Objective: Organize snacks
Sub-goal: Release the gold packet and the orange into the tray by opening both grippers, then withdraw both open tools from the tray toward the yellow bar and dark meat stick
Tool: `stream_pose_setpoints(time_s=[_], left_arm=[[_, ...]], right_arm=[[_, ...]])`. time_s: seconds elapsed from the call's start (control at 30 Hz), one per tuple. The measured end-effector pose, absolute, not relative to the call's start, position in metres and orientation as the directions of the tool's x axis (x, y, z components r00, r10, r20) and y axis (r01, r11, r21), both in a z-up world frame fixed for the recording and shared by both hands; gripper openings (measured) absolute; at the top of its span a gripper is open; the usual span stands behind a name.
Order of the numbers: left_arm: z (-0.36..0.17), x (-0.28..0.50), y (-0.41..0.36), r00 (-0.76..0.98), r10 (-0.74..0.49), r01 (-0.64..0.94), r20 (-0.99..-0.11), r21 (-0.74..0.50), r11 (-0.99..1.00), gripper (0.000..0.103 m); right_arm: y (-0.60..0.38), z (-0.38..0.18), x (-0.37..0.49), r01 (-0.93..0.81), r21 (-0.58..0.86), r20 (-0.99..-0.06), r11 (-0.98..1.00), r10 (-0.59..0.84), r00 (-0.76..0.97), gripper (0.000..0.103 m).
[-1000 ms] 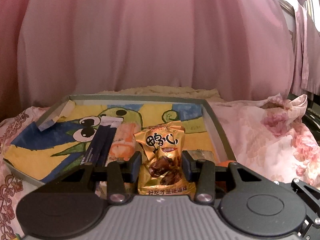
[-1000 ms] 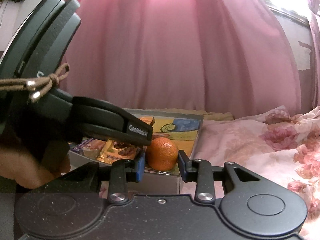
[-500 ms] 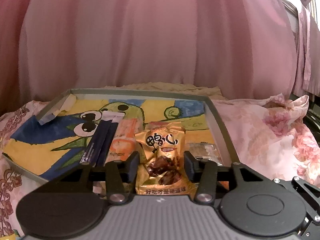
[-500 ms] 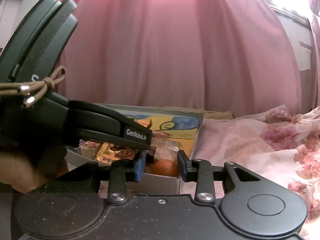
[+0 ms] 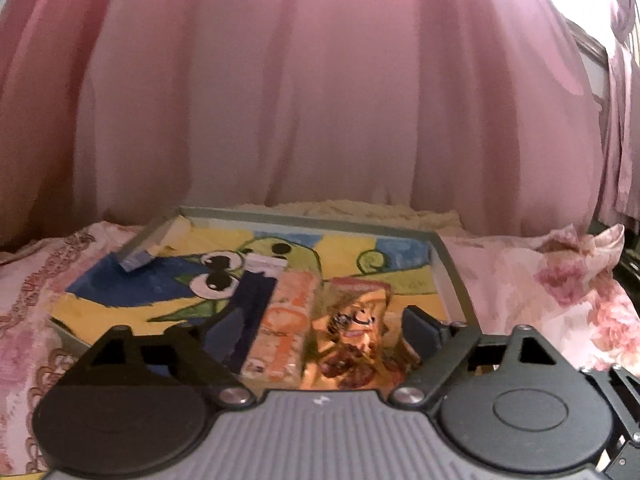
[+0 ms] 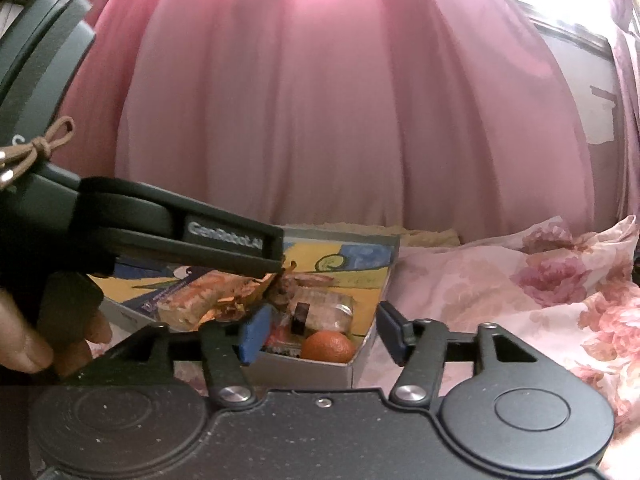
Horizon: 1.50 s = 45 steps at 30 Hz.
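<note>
Both drops land in the tray (image 5: 452, 280)! Your left gripper (image 5: 320, 330) is opening off the packet (image 5: 352, 340), and your right gripper (image 6: 320, 336) off the orange (image 6: 328, 346), lower centre. Next, back out and find another snack.

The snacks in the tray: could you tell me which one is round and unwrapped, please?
The orange, in the tray's near corner; the other snacks are wrapped packets and bars.

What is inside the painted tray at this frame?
The tray holds a dark blue stick pack, an orange wrapper, a gold snack bag, a clear packet and an orange. The grippers cover the near ends of the packs.
</note>
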<state>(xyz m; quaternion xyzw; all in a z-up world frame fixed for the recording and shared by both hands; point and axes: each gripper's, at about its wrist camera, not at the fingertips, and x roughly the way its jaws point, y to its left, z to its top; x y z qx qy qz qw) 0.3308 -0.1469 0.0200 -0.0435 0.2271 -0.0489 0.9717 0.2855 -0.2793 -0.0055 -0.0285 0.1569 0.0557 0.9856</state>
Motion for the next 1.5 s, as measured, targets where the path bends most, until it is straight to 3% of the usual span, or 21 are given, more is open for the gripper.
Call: stream_pose_setpoints(time_s=[0.13, 0.6, 0.9, 1.5], left_arm=[[0.032, 0.319, -0.135, 0.907, -0.095, 0.045, -0.411, -0.130, 0.991, 0.102], [0.071, 0.255, -0.085, 0.937, -0.056, -0.005, -0.346, -0.173, 0.985, 0.102], [0.077, 0.199, -0.045, 0.940, -0.026, -0.032, -0.340, -0.166, 0.986, 0.102], [0.031, 0.116, 0.031, 0.896, 0.010, -0.070, -0.444, -0.119, 0.990, 0.102]], right_arm=[[-0.278, 0.005, 0.275, -0.119, -0.037, -0.290, 0.992, 0.103, 0.951, 0.079], [-0.272, 0.051, 0.224, -0.078, -0.014, -0.184, 0.997, 0.074, 0.980, 0.102], [-0.250, 0.068, 0.184, -0.083, -0.027, -0.155, 0.996, 0.078, 0.985, 0.102], [-0.181, 0.048, 0.108, -0.145, -0.072, -0.243, 0.987, 0.123, 0.962, 0.102]])
